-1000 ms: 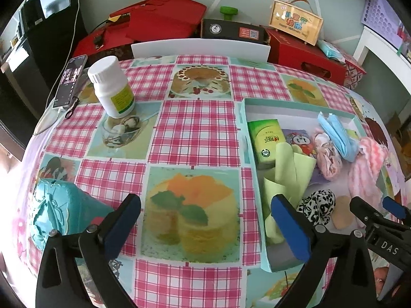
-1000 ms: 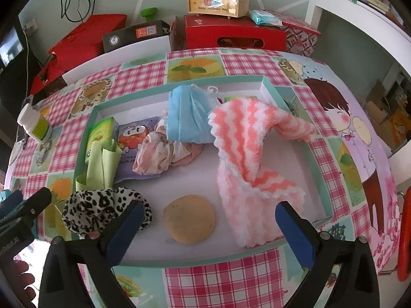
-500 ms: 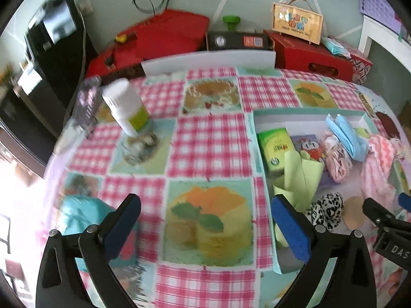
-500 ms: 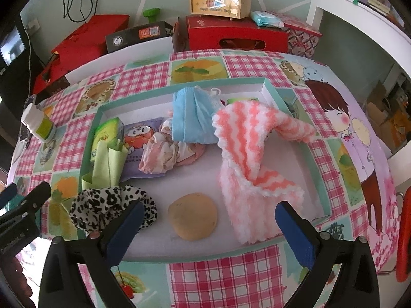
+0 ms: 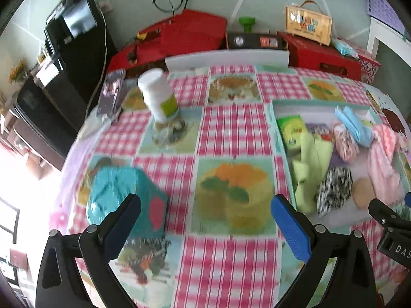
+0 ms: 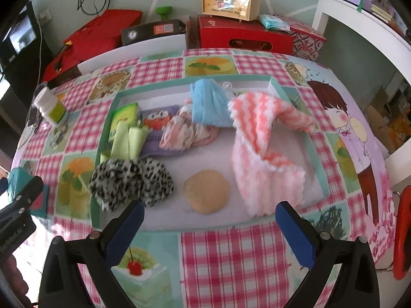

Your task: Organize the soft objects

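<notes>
Where fluffy striped cloth (image 6: 259,151) drapes, round tan sponge (image 6: 206,192), spotted plush (image 6: 131,179)

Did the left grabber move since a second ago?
Yes. The left gripper pulled back and up from the table: the white bottle looks farther away, and the teal item shows more fully.

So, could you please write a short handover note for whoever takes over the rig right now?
Left gripper: open, empty, above the checked tablecloth left of the tray.
Right gripper: open, empty, at the tray's near edge.
Shallow teal-rimmed tray already holds: pink-and-white wavy fleece cloth, light blue face mask, leopard-print scrunchie, round tan sponge pad, pale green folded cloth, pink patterned fabric bundle.
Left: the teal soft bag lies on the table outside the tray, near the left gripper; probably next.
</notes>
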A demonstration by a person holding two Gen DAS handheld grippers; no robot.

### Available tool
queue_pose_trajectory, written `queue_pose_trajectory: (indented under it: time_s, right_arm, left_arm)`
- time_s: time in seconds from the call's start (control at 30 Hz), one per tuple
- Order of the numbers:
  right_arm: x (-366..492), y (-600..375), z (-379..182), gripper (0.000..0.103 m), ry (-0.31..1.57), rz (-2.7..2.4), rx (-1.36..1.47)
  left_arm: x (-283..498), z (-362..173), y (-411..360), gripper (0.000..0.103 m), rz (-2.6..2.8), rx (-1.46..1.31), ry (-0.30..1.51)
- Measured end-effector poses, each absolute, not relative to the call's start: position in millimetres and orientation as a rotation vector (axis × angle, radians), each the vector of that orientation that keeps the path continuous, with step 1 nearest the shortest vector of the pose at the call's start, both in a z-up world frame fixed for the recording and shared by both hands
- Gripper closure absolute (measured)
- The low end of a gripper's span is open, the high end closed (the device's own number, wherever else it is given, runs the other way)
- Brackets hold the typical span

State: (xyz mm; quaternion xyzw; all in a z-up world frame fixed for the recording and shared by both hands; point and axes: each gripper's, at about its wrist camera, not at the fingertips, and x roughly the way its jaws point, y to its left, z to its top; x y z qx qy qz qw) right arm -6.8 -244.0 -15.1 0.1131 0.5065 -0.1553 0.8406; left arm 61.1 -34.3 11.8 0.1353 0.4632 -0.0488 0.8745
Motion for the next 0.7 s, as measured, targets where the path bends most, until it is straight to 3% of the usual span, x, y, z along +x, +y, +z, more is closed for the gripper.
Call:
queue_pose_trajectory:
  time_s: [0.7]
  right_arm:
    - [-40.5,-217.5,-23.6,0.0,1.156,-0.32,0.187]
  left_arm:
    - [26.3,-9.1,-7.7,0.002,-0.143,0.227,1.118]
